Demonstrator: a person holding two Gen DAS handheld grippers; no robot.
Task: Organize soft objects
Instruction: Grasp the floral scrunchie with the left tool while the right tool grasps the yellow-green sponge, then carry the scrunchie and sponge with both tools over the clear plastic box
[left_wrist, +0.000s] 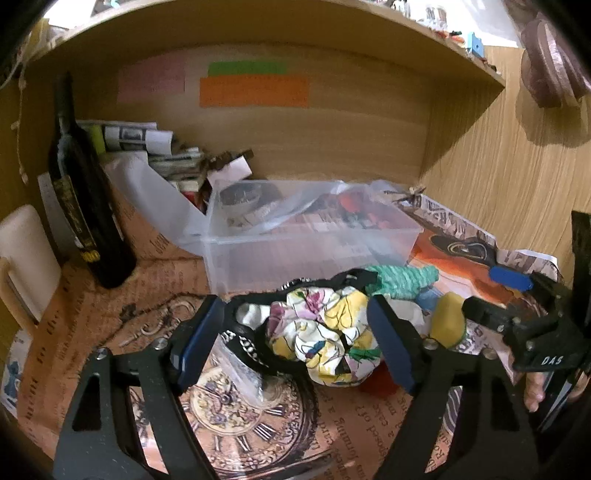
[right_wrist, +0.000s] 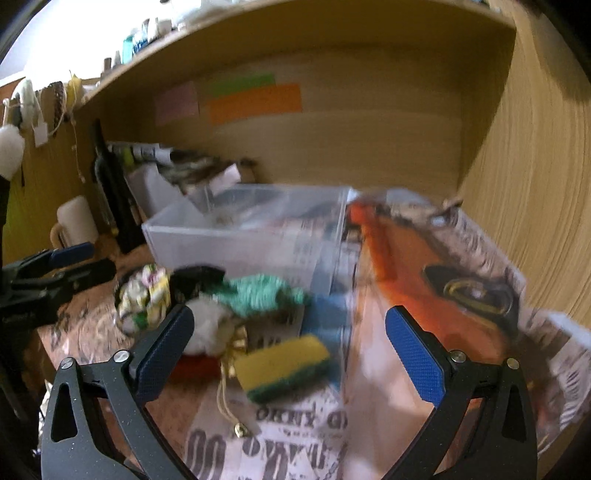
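The left gripper (left_wrist: 295, 339) had its jaws spread around one crumpled floral cloth (left_wrist: 325, 332), not pinching it. The right gripper (right_wrist: 291, 354) hung with jaws wide apart above one rectangular yellow-and-green sponge (right_wrist: 284, 365). Beyond lay one fuzzy teal knit piece (right_wrist: 258, 295), then one clear plastic bin (left_wrist: 295, 243) toward the desk's back edge, beside one dark glass bottle (left_wrist: 85, 206).

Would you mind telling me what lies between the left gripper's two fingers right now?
In the left wrist view, the floral scrunchie sits between the open left gripper's fingers, with a black printed band beside it.
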